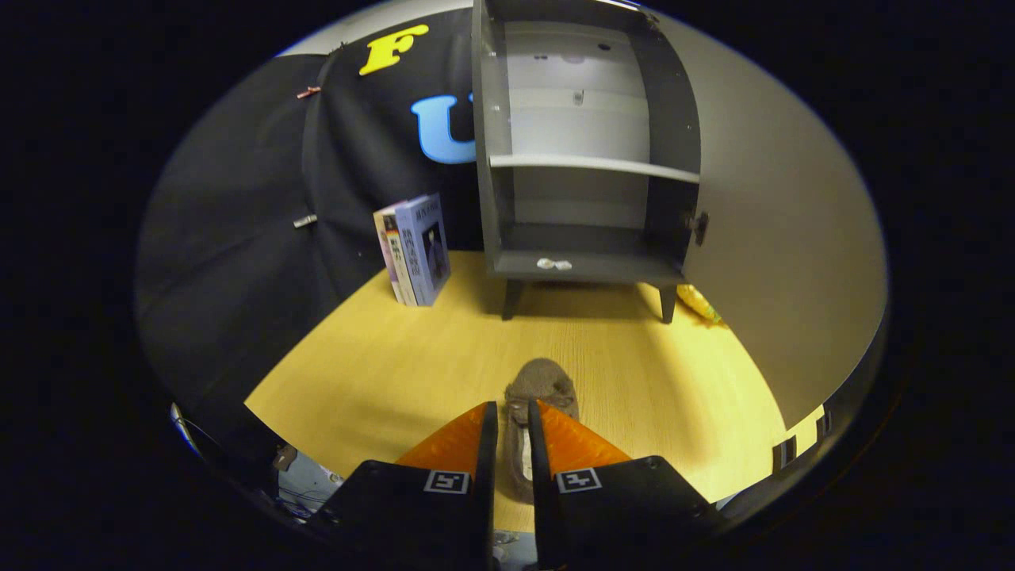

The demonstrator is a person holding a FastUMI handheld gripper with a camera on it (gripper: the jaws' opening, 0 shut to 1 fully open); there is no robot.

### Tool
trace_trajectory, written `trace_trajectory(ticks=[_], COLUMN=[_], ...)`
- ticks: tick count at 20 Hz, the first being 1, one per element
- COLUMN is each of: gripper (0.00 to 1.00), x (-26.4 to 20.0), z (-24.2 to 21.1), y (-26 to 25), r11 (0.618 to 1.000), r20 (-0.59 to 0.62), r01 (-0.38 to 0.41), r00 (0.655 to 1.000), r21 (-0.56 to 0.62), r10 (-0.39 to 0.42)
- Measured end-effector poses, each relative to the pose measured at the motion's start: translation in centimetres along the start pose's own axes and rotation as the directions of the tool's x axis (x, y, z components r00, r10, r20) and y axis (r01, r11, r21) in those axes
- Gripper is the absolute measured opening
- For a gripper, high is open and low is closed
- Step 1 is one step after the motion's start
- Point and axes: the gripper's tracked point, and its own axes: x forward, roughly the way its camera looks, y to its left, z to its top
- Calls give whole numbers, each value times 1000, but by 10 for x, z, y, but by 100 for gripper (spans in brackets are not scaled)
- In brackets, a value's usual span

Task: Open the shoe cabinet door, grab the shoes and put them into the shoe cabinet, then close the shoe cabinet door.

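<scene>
1. Gripper view looks along my claw [512, 420] across a pale yellow wood-grain desk [381, 373] toward the cabinet at the far side.
2. My claw is nearly closed, its two fingers [464, 444] set close together with a narrow gap between them.
3. A fuzzy grey-brown slipper shoe [542, 385] lies on the desk with its heel end in that gap and its rounded toe pointing ahead, beyond the fingertips.
4. Both fingers stand at the sides of the shoe's rear part and appear to pinch it, so I take my claw to be gripping the shoe.
5. Beyond the shoe, a stretch of bare desk separates it from the dark grey shoe cabinet [591, 270], which stands on short tapered legs.
6. The cabinet is open: its large pale grey door [777, 238] is swung wide to the right, hinged on the cabinet's right side wall.
7. Inside, a light grey shelf [595, 165] divides the cabinet into an upper and a lower compartment.
8. Two small shiny objects sit on the front edge of the cabinet's floor panel; I cannot tell what they are.
9. To the left of the cabinet, a couple of upright books [414, 250] with bluish-lilac covers stand on the desk near the black cloth wall.
10. A small yellow object [698, 303] lies on the desk by the cabinet's right front leg, partly hidden by the door's lower edge.
</scene>
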Motion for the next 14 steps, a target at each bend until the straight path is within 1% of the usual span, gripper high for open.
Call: trace_trajectory(ticks=[4,7,12,14], gripper=[25,25,25,25], x=[39,62,89,100], z=[-41,-61,-86,-81], y=[4,2,-1,-1], r11=[1000,999,999,999], r20=[-97,-142,-227,-211], r01=[17,29,43,47], r00=[995,990,973,976], r21=[13,15,7,-5], r10=[-16,-27,-40,-47])
